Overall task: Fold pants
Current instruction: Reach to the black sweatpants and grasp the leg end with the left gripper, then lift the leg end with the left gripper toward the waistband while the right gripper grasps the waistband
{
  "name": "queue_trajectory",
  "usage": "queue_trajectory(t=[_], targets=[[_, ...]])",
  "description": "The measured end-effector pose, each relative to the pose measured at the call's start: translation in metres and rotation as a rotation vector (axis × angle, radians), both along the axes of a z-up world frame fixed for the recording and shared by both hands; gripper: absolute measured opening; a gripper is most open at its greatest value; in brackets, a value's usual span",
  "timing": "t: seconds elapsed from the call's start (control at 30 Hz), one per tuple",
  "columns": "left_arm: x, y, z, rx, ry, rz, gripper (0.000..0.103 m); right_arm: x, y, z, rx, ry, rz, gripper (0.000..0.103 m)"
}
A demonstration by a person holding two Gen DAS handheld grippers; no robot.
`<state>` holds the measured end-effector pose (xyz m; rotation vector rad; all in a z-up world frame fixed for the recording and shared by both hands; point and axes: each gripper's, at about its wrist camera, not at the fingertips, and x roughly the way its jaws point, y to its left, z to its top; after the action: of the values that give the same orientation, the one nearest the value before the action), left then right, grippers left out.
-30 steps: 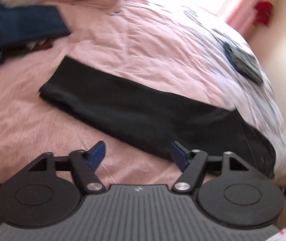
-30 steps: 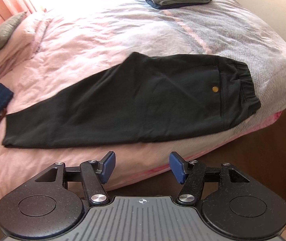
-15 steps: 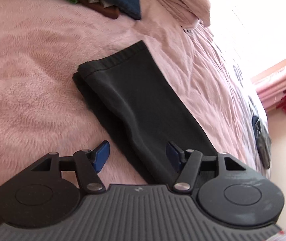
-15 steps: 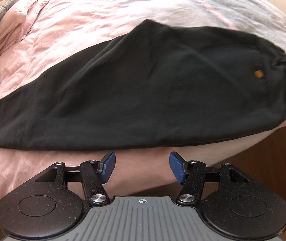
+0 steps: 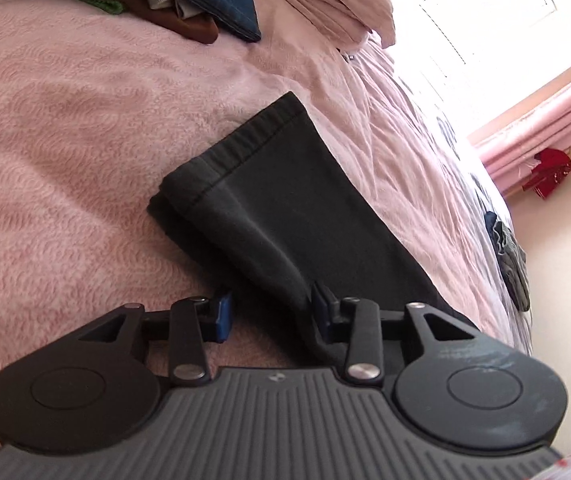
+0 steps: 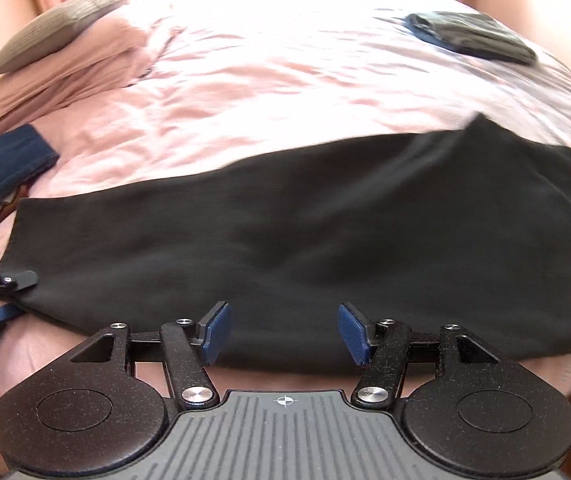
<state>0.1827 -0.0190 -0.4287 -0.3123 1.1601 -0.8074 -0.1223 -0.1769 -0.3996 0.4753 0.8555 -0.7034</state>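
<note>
The black pants [image 6: 305,232] lie flat on the pink bedspread [image 5: 65,140], folded lengthwise. The left gripper [image 5: 271,314] has its fingers apart around the near edge of the leg, close to the cuff. The right gripper [image 6: 283,334] is spread open over the near edge.

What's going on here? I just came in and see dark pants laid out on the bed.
A person with a hand-held gripper in each hand is starting to fold the black pants, which lie flat on the pink bedspread with one leg on the other. The left hand-held gripper is open at the near edge by the cuff end. The right hand-held gripper is open over the near edge further along. Neither has gripped the fabric yet.
</note>
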Motion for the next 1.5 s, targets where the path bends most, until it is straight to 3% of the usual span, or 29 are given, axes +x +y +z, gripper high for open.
queue_trajectory(t=[0.1,0.27,0.5,0.63,0.73,0.8,0.93,1.03,1.2,1.3,1.37,1.4,1.5], targets=[[0.003,-0.002,-0.002,-0.004,-0.005,-0.03,0.035,0.024,0.014,-0.015,-0.047,0.055,-0.024,0.057],[0.006,-0.004,-0.002,-0.011,-0.011,-0.032,0.027,0.04,0.026,-0.035,-0.127,0.136,0.008,0.057],[0.008,-0.005,-0.008,-0.019,0.003,-0.024,0.025,0.047,0.027,-0.049,-0.121,0.133,-0.001,0.058],[0.004,-0.01,0.006,-0.001,-0.063,-0.045,0.013,0.046,0.019,-0.044,-0.079,0.118,-0.005,0.059],[-0.003,-0.017,0.025,0.024,-0.161,-0.094,0.01,0.038,0.012,-0.039,-0.033,0.081,0.007,0.059],[-0.012,-0.026,0.046,0.044,-0.268,-0.154,0.01,0.03,0.008,-0.035,0.001,0.043,0.012,0.059],[-0.036,-0.045,0.095,0.01,-0.445,-0.242,0.009,0.0,-0.006,-0.015,0.058,-0.043,-0.029,0.059],[-0.069,-0.065,0.137,-0.054,-0.598,-0.336,0.009,-0.038,-0.019,0.002,0.062,-0.097,-0.103,0.059],[-0.154,-0.106,0.185,-0.188,-0.776,-0.554,0.009,-0.119,-0.057,0.02,0.075,-0.12,-0.294,0.059],[-0.213,-0.137,0.188,-0.279,-0.747,-0.722,0.011,-0.164,-0.076,0.027,0.071,-0.121,-0.411,0.059],[-0.254,-0.159,0.171,-0.298,-0.676,-0.867,0.027,-0.191,-0.088,0.031,0.068,-0.12,-0.474,0.059],[-0.271,-0.169,0.158,-0.278,-0.632,-0.929,0.038,-0.202,-0.092,0.03,0.073,-0.117,-0.496,0.059],[-0.3,-0.183,0.119,-0.16,-0.58,-1.031,0.039,-0.226,-0.103,0.025,0.097,-0.103,-0.553,0.059]])
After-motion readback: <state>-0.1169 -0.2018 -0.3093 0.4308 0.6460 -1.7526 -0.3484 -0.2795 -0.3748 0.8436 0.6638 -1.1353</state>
